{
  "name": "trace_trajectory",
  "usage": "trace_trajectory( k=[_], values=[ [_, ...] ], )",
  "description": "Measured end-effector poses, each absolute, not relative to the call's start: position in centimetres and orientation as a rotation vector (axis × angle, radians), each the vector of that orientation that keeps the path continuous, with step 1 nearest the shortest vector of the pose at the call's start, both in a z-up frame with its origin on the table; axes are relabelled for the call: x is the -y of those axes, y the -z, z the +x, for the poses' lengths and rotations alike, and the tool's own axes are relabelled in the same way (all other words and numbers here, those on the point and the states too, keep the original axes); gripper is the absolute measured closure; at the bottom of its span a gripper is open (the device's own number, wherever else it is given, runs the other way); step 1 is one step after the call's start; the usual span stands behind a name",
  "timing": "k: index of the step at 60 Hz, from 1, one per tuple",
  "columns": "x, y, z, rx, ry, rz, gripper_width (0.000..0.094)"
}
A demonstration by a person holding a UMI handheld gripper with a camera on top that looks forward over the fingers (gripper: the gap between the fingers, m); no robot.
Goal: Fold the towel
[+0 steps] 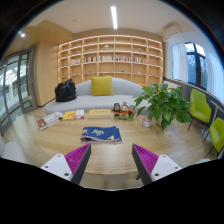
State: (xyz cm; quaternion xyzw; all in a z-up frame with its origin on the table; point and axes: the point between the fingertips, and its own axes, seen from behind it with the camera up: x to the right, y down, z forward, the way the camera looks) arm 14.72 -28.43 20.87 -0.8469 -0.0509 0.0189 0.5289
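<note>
My gripper (112, 163) is open and empty, its two purple-padded fingers (76, 158) spread wide above a round wooden table (110, 150). A blue patterned folded cloth or towel (101, 134) lies flat on the table, beyond the fingers and a little to the left of the middle. Nothing stands between the fingers.
A green potted plant (162, 102) stands on the table's right side. Books and magazines (50, 120) lie at the left, small items (122, 111) at the far edge. Behind are a grey sofa with a yellow cushion (102, 87), wooden shelves (110, 58) and green chairs (200, 106).
</note>
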Motion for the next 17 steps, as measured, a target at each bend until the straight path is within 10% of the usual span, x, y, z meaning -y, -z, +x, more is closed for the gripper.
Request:
trace_trajectory(
  k=[17],
  values=[
    [32.5, -22.5, 14.0, 0.158, -0.067, -2.012, 0.0087]
  ],
)
